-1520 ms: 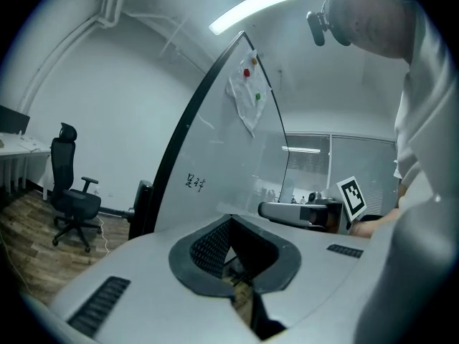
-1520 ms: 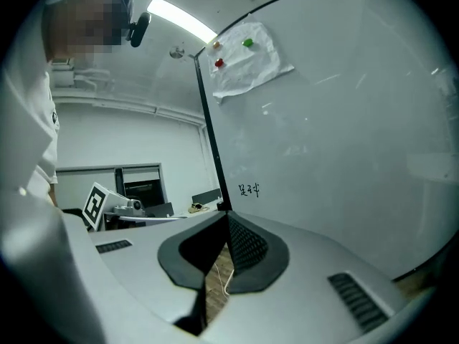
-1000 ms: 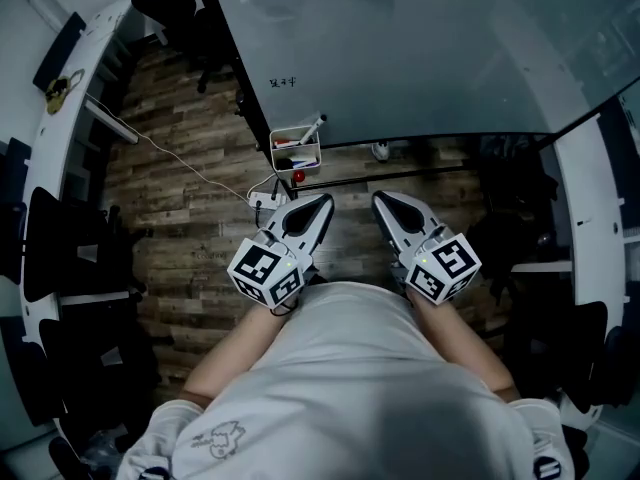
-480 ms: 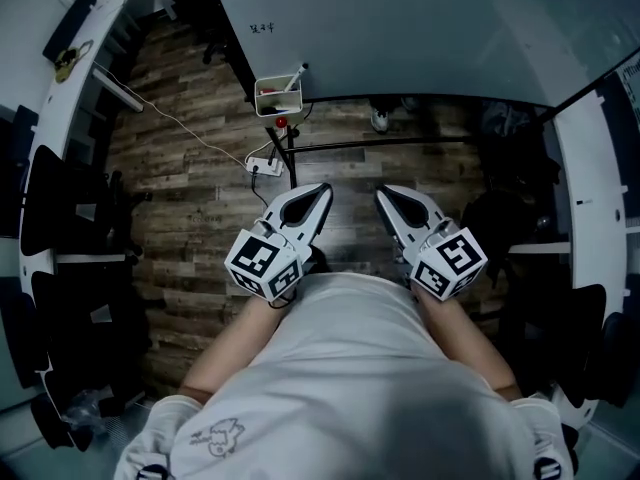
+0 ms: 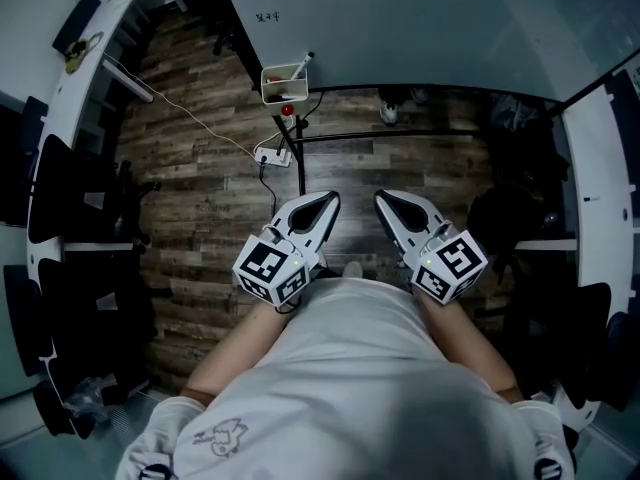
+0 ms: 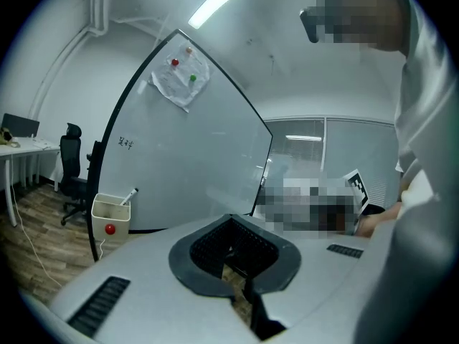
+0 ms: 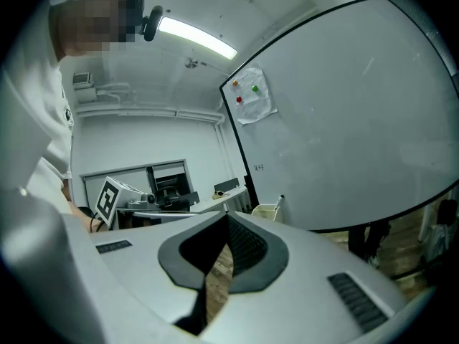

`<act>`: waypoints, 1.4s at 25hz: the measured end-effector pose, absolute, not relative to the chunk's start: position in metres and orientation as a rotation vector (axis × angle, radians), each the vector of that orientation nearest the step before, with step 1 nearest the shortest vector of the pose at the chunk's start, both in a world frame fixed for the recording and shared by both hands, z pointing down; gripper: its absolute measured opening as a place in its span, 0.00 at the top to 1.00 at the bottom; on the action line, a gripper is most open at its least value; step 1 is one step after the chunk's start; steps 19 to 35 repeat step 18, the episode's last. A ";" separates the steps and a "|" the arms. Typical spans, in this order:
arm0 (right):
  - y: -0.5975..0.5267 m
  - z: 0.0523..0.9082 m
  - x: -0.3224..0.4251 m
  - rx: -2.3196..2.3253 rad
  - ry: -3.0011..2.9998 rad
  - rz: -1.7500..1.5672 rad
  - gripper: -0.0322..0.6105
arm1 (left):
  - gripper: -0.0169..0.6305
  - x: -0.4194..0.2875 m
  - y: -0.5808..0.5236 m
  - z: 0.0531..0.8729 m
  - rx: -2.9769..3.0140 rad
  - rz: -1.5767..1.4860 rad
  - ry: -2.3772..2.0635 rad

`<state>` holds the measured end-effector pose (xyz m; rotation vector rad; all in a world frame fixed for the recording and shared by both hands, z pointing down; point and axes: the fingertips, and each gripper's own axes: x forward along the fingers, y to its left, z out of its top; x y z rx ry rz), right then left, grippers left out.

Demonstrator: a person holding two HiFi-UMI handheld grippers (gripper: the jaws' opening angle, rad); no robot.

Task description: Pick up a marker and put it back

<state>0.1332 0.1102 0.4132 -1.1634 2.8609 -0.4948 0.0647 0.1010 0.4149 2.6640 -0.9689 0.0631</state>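
Note:
A white holder box point(image 5: 283, 82) hangs at the lower edge of the whiteboard point(image 5: 420, 18), with a marker point(image 5: 301, 65) sticking out of it and a red magnet point(image 5: 288, 110) below. My left gripper point(image 5: 329, 201) and right gripper point(image 5: 381, 199) are held close to my body, well short of the box, both shut and empty. In the left gripper view the gripper point(image 6: 230, 221) points toward the box point(image 6: 110, 208) and marker point(image 6: 129, 194). From the right gripper point(image 7: 227, 219) the box point(image 7: 265, 211) and marker point(image 7: 279, 202) show far ahead.
A power strip point(image 5: 273, 155) with a white cable lies on the wood floor under the box. The whiteboard's black stand bar point(image 5: 400, 135) crosses ahead. Office chairs point(image 5: 60, 203) and a white desk point(image 5: 75, 53) line the left; another desk point(image 5: 600, 158) runs along the right.
The whiteboard and box have slid up and away in the head view, showing more floor between me and the board. Both grippers stay shut near my body.

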 end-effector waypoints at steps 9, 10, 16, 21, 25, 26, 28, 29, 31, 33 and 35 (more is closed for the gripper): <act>0.114 0.415 0.132 -1.180 2.849 -0.522 0.94 | 0.97 0.072 0.105 0.416 2.680 0.064 -0.923; 0.114 0.415 0.132 -1.181 2.849 -0.519 0.94 | 0.97 0.071 0.105 0.415 2.683 0.061 -0.925; 0.114 0.412 0.126 -1.175 2.856 -0.510 0.94 | 0.97 0.064 0.106 0.411 2.686 0.050 -0.938; 0.115 0.411 0.123 -1.170 2.859 -0.508 0.94 | 0.97 0.060 0.107 0.411 2.684 0.048 -0.944; 0.115 0.411 0.123 -1.170 2.859 -0.508 0.94 | 0.97 0.060 0.107 0.411 2.684 0.048 -0.944; 0.115 0.411 0.123 -1.170 2.859 -0.508 0.94 | 0.97 0.060 0.107 0.411 2.684 0.048 -0.944; 0.115 0.411 0.123 -1.170 2.859 -0.508 0.94 | 0.97 0.060 0.107 0.411 2.684 0.048 -0.944; 0.115 0.411 0.123 -1.170 2.859 -0.508 0.94 | 0.97 0.060 0.107 0.411 2.684 0.048 -0.944; 0.115 0.411 0.123 -1.170 2.859 -0.508 0.94 | 0.97 0.060 0.107 0.411 2.684 0.048 -0.944; 0.115 0.411 0.123 -1.170 2.859 -0.508 0.94 | 0.97 0.060 0.107 0.411 2.684 0.048 -0.944; 0.115 0.411 0.123 -1.170 2.859 -0.508 0.94 | 0.97 0.060 0.107 0.411 2.684 0.048 -0.944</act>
